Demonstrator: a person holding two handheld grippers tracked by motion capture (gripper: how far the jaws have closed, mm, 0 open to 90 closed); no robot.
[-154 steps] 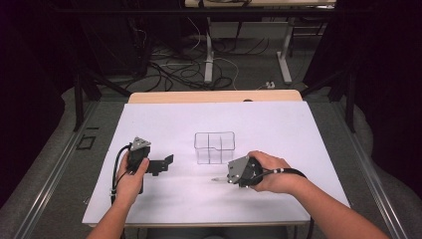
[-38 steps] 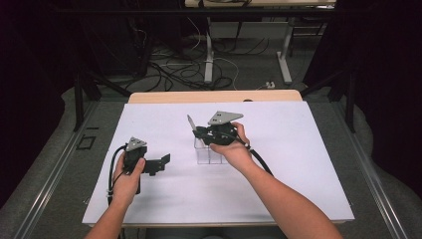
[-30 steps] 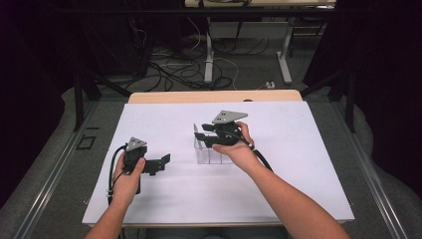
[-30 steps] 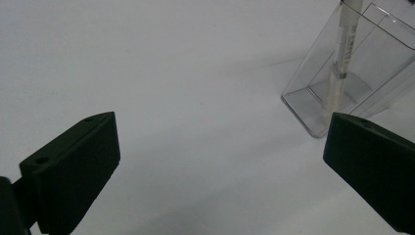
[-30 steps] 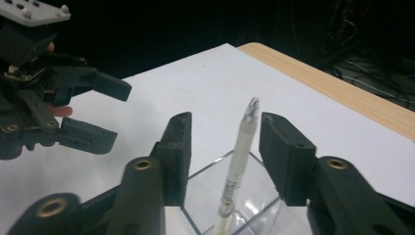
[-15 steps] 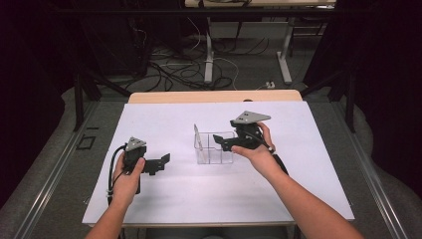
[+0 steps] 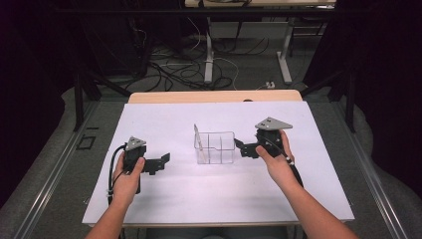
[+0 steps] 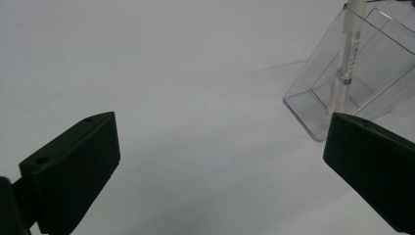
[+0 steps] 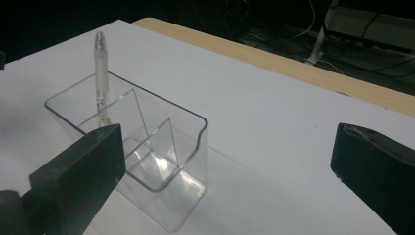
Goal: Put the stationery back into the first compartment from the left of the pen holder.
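A clear plastic box organiser with inner dividers (image 7: 215, 148) is seen standing near the middle of the white-covered table (image 7: 209, 194). A slim white pen with a translucent barrel (image 7: 198, 141) is stood upright, slightly tilted, in the organiser's leftmost compartment, its top rising above the rim; it is also seen in the left claw view (image 8: 346, 58) and the right claw view (image 9: 101, 78).

The left claw (image 7: 160, 163) is held low over the table, well left of the organiser, pointed toward it; its jaws are spread wide with nothing between them, white table visible in the gap in its own view (image 8: 220, 161). The right claw (image 7: 244, 148) is held just beside the organiser's right end, not clearly touching it; its jaws are also wide apart and empty, as its own view (image 9: 225, 176) confirms. Each is gripped by a hand, left hand (image 7: 127, 177) and right hand (image 7: 275, 162).
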